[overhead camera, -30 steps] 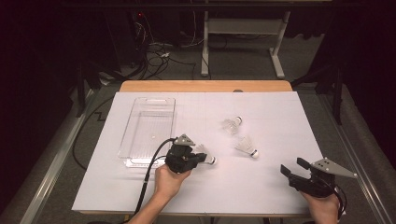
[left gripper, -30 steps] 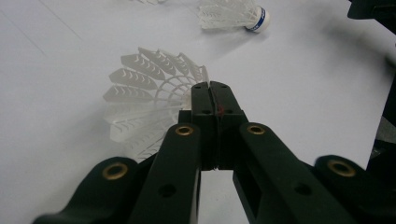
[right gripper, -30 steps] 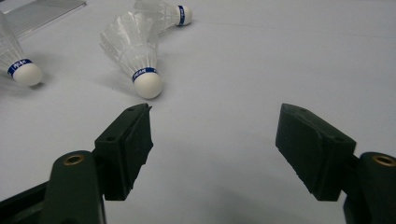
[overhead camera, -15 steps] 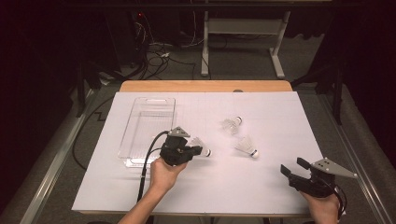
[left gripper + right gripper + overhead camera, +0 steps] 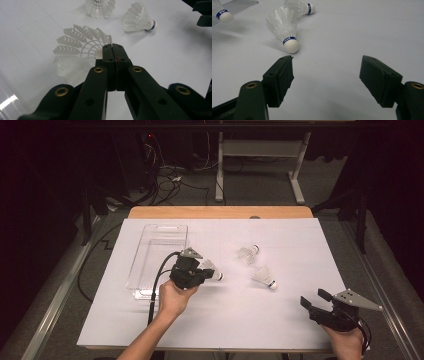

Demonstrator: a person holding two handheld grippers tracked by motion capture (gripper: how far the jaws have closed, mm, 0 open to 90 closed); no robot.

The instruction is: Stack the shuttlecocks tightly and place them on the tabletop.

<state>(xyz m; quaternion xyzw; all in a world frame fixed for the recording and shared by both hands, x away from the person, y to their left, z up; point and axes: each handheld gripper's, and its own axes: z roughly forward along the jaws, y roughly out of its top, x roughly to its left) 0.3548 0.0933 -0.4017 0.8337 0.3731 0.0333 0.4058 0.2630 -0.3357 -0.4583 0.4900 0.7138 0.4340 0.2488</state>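
A white shuttlecock (image 5: 212, 270) is pinched in the left gripper (image 5: 200, 272). In the left gripper view, the two black jaws are pressed tight together on the thin edge of its feather skirt (image 5: 77, 47). The skirt fans out to the left of the jaws. In the high view, its round white tip with a blue band points to the right. The shuttlecock is lifted a little above the white sheet (image 5: 280, 320), just beside the clear plastic tray (image 5: 150, 250).

The tray sits on the left part of the sheet.

Two more shuttlecocks lie on the sheet, to the right of the held one. The far shuttlecock (image 5: 248, 253) and the near shuttlecock (image 5: 263, 277) are close to each other, but I cannot tell if they touch. Both also show in the left gripper view, at the top, with the near one (image 5: 139, 18) lying on its side.

The right gripper (image 5: 316, 302) is low at the right corner of the sheet, well apart from the left one. Its jaws are wide apart with nothing between them. In the right gripper view, the near shuttlecock (image 5: 283, 28) lies just past the left jaw, with its round tip toward the camera.

The white sheet covers a wooden table (image 5: 220, 212).
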